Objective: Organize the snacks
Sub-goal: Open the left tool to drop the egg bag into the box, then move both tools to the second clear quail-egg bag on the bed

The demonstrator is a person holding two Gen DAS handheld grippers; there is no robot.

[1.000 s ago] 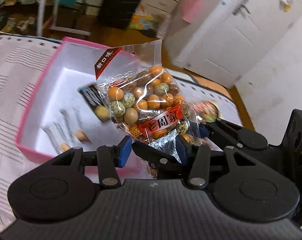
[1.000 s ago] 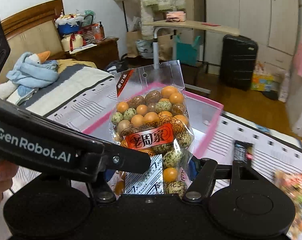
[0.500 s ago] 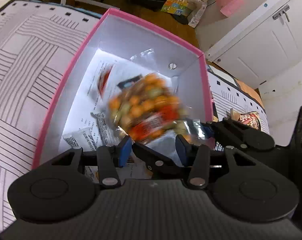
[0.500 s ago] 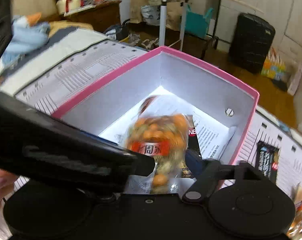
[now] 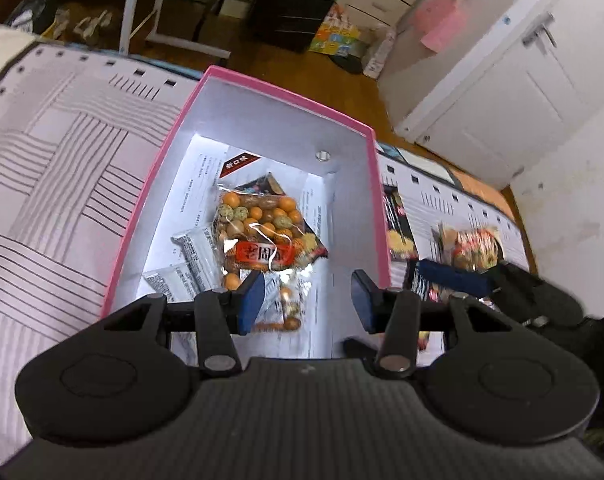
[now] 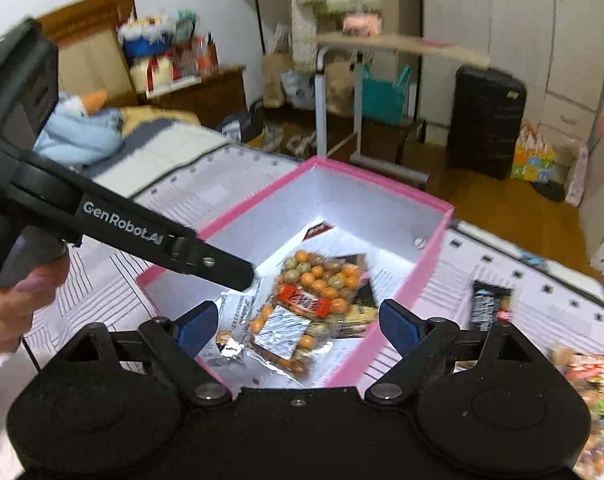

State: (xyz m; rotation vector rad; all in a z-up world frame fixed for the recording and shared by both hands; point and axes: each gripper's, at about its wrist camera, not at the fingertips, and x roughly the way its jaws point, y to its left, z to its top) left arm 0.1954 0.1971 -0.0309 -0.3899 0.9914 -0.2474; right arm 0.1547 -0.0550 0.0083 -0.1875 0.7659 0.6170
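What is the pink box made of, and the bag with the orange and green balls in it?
The pink box looks like stiff cardboard: thin flat walls, sharp folded corners, matte white inside, with a small metal stud in one wall. The snack bag looks like clear, glossy plastic film: you can see the round snacks through it, and it crinkles and shines with bright glints.

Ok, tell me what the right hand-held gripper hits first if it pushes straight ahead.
Probably the clear bag of orange and green coated nuts lying in the pink-rimmed box; depth is unclear.
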